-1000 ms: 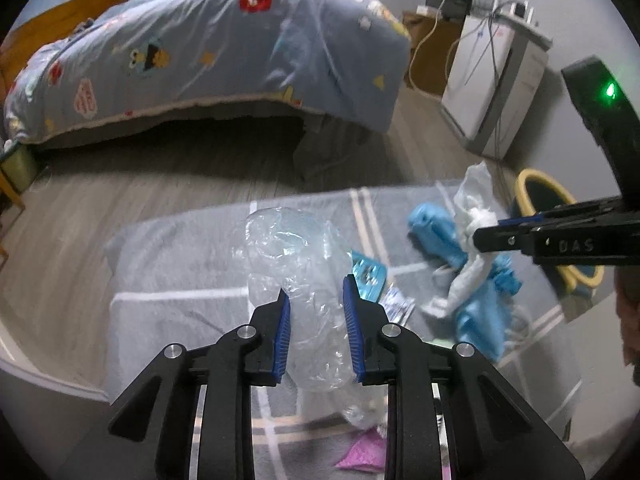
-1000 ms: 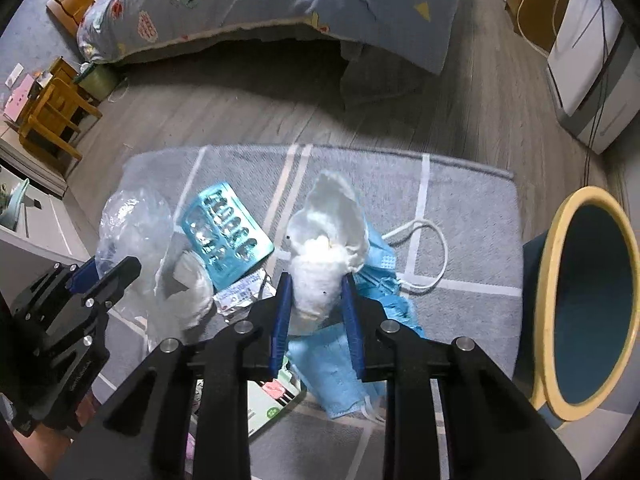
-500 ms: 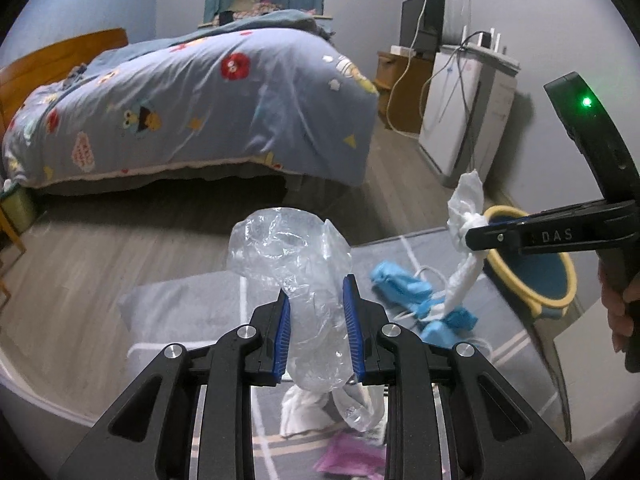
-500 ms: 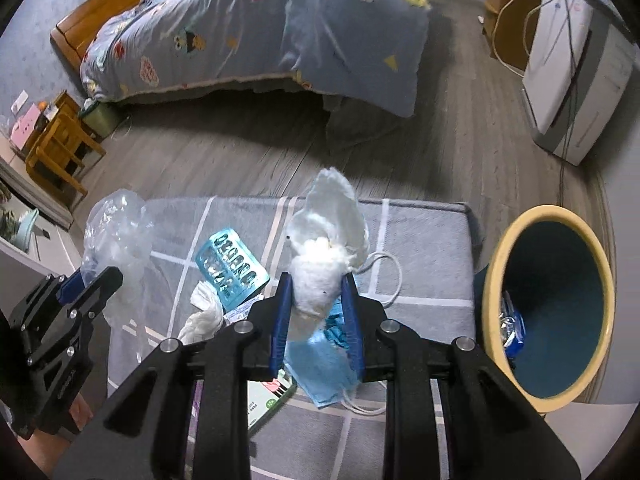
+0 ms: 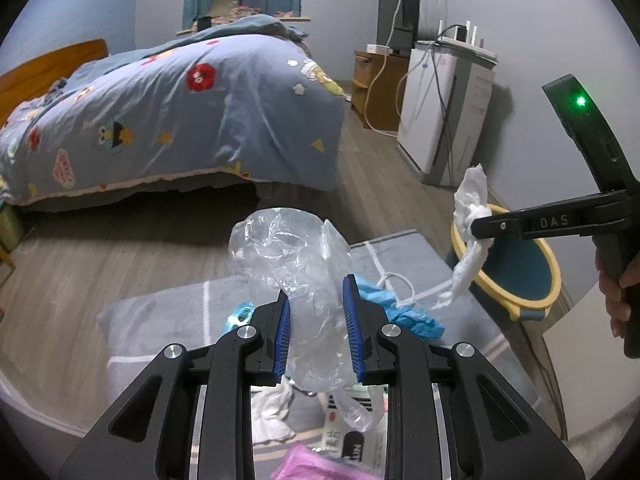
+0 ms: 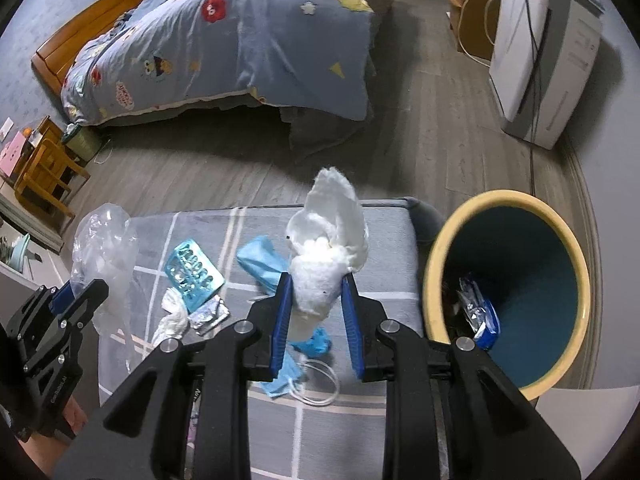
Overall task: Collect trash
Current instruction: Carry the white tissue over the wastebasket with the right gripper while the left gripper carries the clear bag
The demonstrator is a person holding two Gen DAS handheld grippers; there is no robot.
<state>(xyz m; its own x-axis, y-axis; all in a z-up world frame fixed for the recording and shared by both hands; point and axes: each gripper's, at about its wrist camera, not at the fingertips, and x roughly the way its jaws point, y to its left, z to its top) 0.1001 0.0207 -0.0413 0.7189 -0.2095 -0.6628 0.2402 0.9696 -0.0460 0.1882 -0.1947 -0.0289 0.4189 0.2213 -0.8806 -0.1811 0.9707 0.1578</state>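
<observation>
Clear, crinkly plastic fills the gap between the blue-padded fingers of the left gripper [image 5: 317, 322]: a see-through crumpled plastic bag [image 5: 296, 264], squeezed tight and held up above the grey bench cushion with white lines [image 6: 384, 236]. The right gripper [image 6: 317, 320] has its fingers pressed on a white crumpled tissue wad [image 6: 328, 248], also lifted up in the air.

Only the right wrist view looks down into the round bin with a yellow rim and dark blue inside [image 6: 436, 264], just to the right of the bench. A shiny blue and silver wrapper [image 6: 478, 312] lies inside it. This view also shows a light blue pill pack [image 6: 193, 273], a small silver foil sheet [image 6: 208, 314] and a twisted white tissue [image 6: 172, 320] lying close together on the left part of the bench. A blue face mask with white loops [image 6: 260, 260] lies in the middle, partly behind the fingers.

Only the left wrist view shows something pink [image 5: 312, 466] at the near edge, and a white packet with black print [image 5: 348, 440] beside it. It also shows the tissue wad hanging right by the near rim of the bin.

Far behind is a bed with a blue cartoon quilt [image 5: 180, 112] on a grey wood floor [image 6: 420, 128]. A white machine with cables [image 5: 444, 108] stands by the right wall, with a brown wooden cabinet [image 5: 376, 84] behind it. A small yellow wooden chair [image 6: 44, 168] is at the far left.
</observation>
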